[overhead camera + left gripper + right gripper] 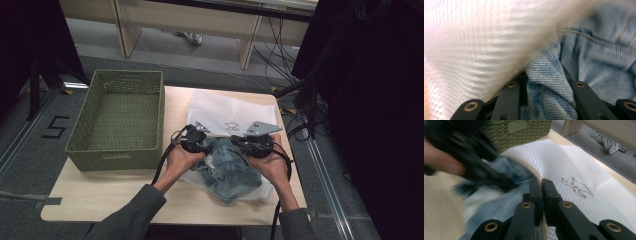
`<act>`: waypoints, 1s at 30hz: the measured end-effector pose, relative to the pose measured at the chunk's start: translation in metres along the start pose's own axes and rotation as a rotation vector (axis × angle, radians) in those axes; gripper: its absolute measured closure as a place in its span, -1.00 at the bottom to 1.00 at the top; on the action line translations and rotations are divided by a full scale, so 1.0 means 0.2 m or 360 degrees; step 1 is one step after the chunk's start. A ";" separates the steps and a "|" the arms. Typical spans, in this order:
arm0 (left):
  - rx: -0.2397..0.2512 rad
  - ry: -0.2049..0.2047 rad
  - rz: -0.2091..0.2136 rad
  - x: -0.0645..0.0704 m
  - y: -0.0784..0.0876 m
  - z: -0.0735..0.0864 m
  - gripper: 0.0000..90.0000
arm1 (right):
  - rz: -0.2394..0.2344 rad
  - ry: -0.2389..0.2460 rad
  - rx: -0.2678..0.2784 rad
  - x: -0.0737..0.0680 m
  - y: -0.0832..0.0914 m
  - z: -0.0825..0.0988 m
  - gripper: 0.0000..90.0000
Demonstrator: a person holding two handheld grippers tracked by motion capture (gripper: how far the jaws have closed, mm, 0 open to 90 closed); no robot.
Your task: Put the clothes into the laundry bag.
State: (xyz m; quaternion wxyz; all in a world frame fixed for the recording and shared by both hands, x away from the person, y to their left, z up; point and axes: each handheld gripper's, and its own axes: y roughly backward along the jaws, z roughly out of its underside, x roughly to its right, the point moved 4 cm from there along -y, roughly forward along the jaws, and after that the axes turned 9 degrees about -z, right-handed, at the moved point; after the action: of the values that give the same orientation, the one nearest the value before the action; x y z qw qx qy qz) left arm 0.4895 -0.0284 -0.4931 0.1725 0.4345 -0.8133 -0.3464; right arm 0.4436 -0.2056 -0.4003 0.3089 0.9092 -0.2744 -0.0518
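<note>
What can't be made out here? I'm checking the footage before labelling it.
- Blue denim garment: crumpled, type unclear in the high view.
- White mesh laundry bag: motion-blurred in the left gripper view.
- Bag's small dark emblem: too small to read.

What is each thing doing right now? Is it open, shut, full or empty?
Green basket: empty, upright on the table.
White mesh bag: lying flat, its edge pinched.
Denim garment: crumpled, at the bag's near edge.
Left tongs: clamped on a denim fold.
Right tongs: shut on the bag's edge.
</note>
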 end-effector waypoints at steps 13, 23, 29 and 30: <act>0.0031 0.0002 0.0140 -0.01 0.35 0.07 -0.39 | -0.0015 -0.0052 -0.0058 0.00 -0.02 0.06 0.95; 0.0016 -0.0163 0.0302 0.32 0.25 0.19 -0.45 | -0.0028 -0.0064 -0.0068 0.00 -0.03 0.06 0.94; 0.0127 -0.0076 0.0142 0.27 0.07 0.07 0.68 | -0.0011 -0.0057 -0.0061 0.00 -0.02 0.06 0.95; 0.0158 -0.0057 0.0113 0.25 0.07 0.03 0.71 | -0.0036 -0.0046 -0.0061 0.00 -0.02 0.06 0.95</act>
State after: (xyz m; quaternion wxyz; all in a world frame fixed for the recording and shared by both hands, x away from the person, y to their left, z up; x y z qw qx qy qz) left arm 0.4502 -0.0613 -0.4875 0.1484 0.4071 -0.8473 -0.3071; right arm 0.4422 -0.2084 -0.4117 0.3216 0.9053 -0.2676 -0.0736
